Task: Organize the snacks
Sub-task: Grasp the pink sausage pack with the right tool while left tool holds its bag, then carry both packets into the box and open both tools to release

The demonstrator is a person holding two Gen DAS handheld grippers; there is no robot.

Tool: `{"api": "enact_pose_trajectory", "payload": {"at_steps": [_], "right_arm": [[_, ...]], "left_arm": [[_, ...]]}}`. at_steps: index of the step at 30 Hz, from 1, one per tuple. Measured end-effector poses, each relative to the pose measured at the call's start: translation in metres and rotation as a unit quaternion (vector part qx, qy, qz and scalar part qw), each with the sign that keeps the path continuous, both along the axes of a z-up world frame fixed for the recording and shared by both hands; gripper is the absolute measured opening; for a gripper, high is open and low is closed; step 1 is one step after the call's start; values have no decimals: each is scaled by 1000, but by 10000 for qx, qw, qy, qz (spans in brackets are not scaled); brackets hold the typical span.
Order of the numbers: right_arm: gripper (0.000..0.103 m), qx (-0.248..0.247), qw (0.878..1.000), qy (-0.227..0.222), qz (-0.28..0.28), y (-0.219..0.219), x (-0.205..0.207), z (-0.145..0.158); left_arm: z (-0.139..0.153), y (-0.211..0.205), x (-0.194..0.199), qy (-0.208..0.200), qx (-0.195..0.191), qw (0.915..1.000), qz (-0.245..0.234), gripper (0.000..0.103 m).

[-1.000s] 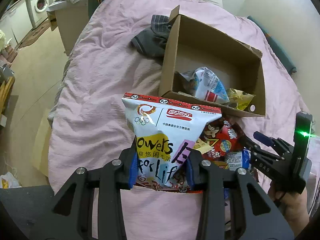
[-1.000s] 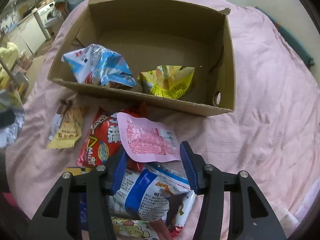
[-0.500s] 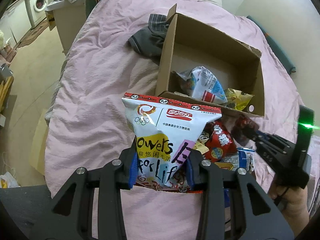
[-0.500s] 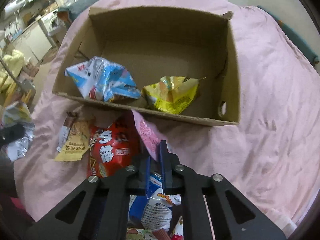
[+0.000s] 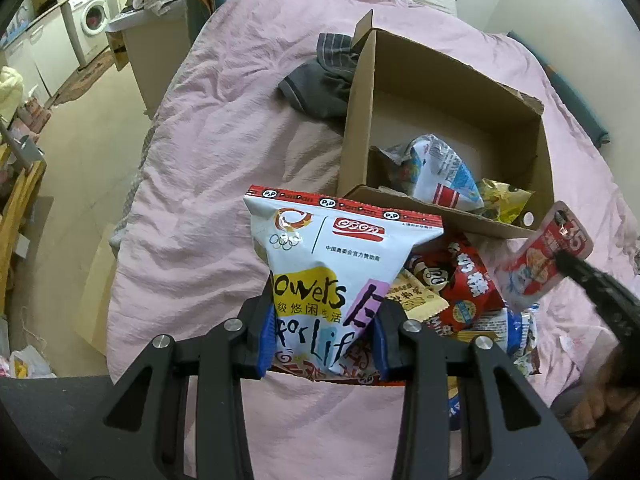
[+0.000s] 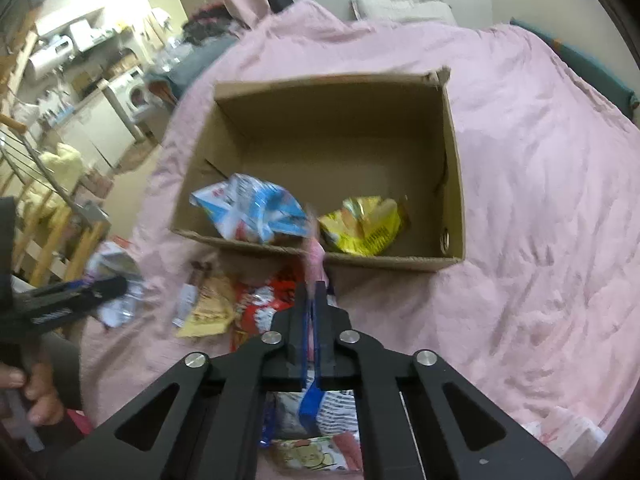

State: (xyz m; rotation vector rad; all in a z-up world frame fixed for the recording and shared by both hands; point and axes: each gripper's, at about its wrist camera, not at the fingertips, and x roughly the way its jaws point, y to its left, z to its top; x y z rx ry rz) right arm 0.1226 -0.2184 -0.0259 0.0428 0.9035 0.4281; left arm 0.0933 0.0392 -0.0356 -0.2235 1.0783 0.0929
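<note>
My left gripper [image 5: 322, 332] is shut on a large white snack bag [image 5: 340, 264] and holds it upright above the pink bedspread, in front of an open cardboard box [image 5: 360, 120]. My right gripper [image 6: 312, 292] is shut on a flat pink packet [image 6: 314, 254], seen edge-on and lifted just before the box's near wall [image 6: 400, 262]. The packet also shows in the left wrist view [image 5: 540, 260]. The box holds a blue-white bag [image 6: 252, 212] and a yellow bag [image 6: 364, 224]. Several loose snacks lie in front of it, among them a red bag [image 5: 468, 284] and a tan packet [image 6: 208, 308].
The pink bed [image 6: 540, 200] spreads right of the box. Dark clothing [image 5: 320, 84] lies behind the box's left wall. The floor and a washing machine [image 5: 94, 22] are to the left, past the bed's edge. A pillow [image 6: 400, 8] lies at the head.
My right gripper closed on the pink packet and lifted it off the snack pile toward the box. My left gripper kept hold of the white bag, hardly moving.
</note>
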Motion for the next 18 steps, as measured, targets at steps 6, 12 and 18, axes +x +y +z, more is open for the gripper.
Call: {"api": "enact_pose_trajectory", "payload": {"at_steps": [6, 12, 18], "right_arm": [[0, 604, 9979, -245, -34, -15, -9, 22], [0, 1123, 9921, -518, -213, -31, -3, 50], [0, 1155, 9886, -837, -489, -36, 23, 74]], "left_arm": [[8, 3, -4, -176, 88, 9998, 65, 34], [37, 8, -1, -508, -23, 9987, 57, 34], [61, -3, 24, -717, 82, 9972, -198, 34]]}}
